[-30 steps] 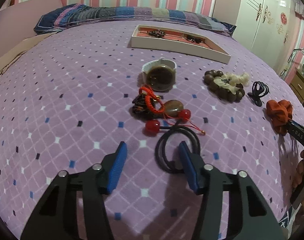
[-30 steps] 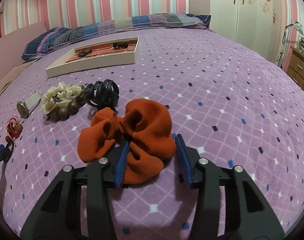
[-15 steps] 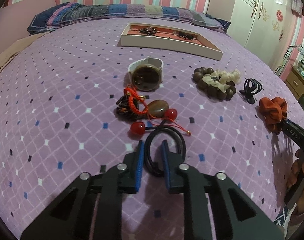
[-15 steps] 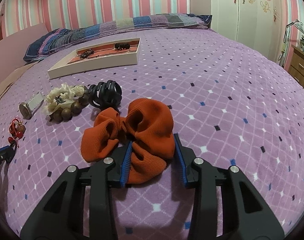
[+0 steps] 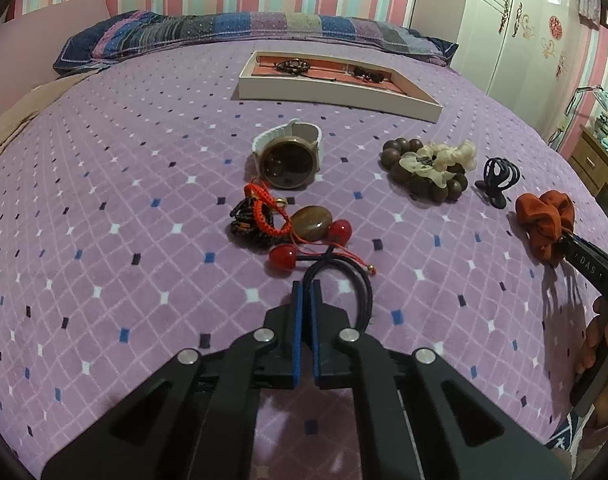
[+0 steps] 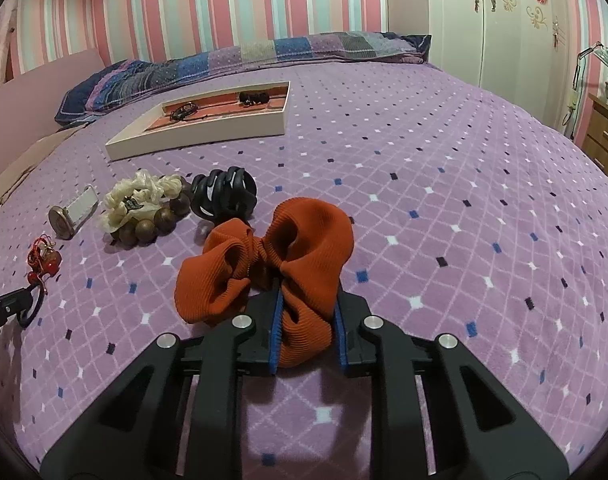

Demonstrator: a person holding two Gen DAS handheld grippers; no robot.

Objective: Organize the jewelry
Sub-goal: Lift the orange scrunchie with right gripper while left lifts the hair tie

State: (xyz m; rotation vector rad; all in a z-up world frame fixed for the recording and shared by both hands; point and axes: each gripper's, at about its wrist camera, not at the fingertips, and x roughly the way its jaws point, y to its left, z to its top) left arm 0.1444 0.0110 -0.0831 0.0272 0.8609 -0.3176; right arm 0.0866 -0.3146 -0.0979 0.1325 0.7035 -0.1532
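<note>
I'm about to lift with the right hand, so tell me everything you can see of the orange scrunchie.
The orange scrunchie is ribbed rust-orange fabric, soft-looking, gathered into puffy folds like a bow. It lies on the purple bedspread, just in front of the black claw clip; whether they touch is unclear. Its near lobe sits between the right gripper's blue-padded fingers, which are closing and already squeezing the fabric. It has not left the bed.

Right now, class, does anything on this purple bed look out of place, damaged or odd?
Nothing looks damaged. Most pieces lie loose outside the white tray: the round white-strapped watch, brown wooden bead bracelet and black claw clip. The cream scrunchie lies draped over those beads.
</note>
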